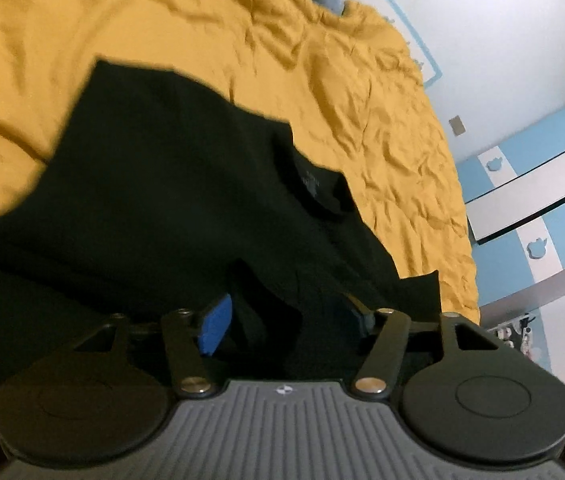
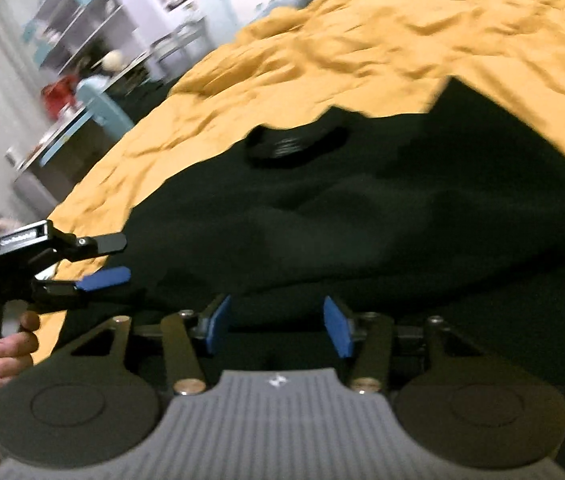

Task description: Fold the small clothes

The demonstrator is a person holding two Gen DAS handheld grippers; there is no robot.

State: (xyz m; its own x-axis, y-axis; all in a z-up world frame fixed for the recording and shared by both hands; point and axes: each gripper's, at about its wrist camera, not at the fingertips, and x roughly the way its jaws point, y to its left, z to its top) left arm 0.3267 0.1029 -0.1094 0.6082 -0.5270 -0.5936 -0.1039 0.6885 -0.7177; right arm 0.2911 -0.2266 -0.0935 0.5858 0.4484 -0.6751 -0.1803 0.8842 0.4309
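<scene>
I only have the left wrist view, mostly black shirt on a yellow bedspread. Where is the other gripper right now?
Observer: In the right wrist view, the right gripper sits low over the near edge of the black shirt, jaws open, nothing pinched.
Operator: Is my left gripper visible from there?
Observer: Yes. The left gripper shows at the left edge, jaws apart, at the shirt's left side where it meets the yellow bedspread.
Operator: Anything of the person?
Observer: A hand wraps the left gripper's handle, bottom left.
Operator: What's beyond the bed on that side?
Observer: Blurred shelves against the wall.
</scene>
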